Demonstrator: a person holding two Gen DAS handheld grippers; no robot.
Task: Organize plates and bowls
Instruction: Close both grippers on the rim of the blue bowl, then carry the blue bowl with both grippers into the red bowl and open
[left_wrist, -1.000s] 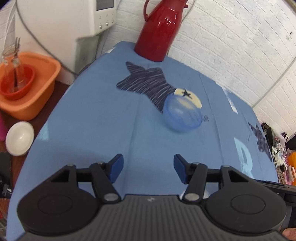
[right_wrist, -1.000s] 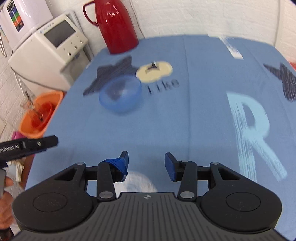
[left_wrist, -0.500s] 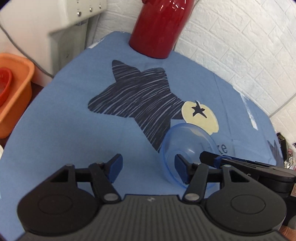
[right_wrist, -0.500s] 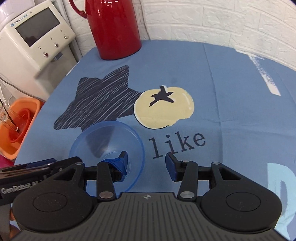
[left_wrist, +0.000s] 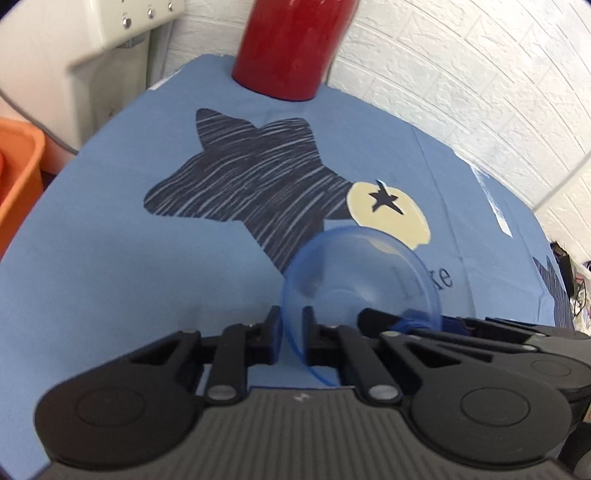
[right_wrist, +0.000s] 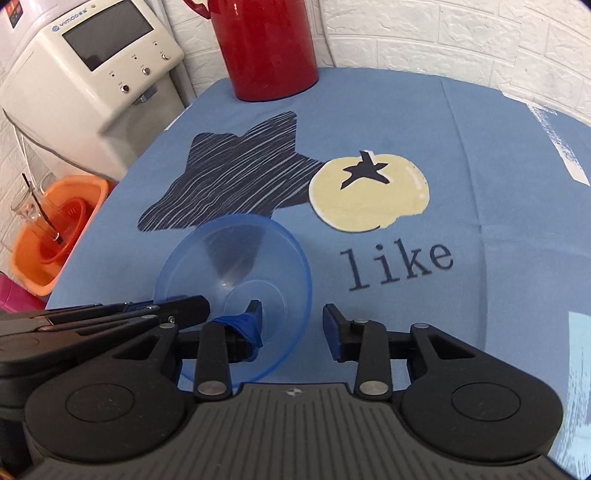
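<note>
— Item one, nearest us?

— Left gripper: fingers drawn close together, pinching the near rim of the clear blue bowl, one finger inside the wall, one outside.

— And the other tool?

— Right gripper: fingers spread wide, nothing clamped. Its left fingertip, wrapped in blue tape, sits inside the bowl over the base; its right finger stands outside the rim, above the cloth. So the bowl's right wall lies between the two.

— Where does the bowl sit?

— On the blue tablecloth, at the near tip of the dark striped star print, just left of the printed word "like". Whether it is lifted or resting, I cannot tell.

— Further back?

— Cream tomato print beside the star. Then a red thermos jug at the table's far edge, against white brick wall.

— Off the table?

— Left side: a cream appliance with a dark screen; lower down, an orange basin holding a red bowl and a glass.
</note>
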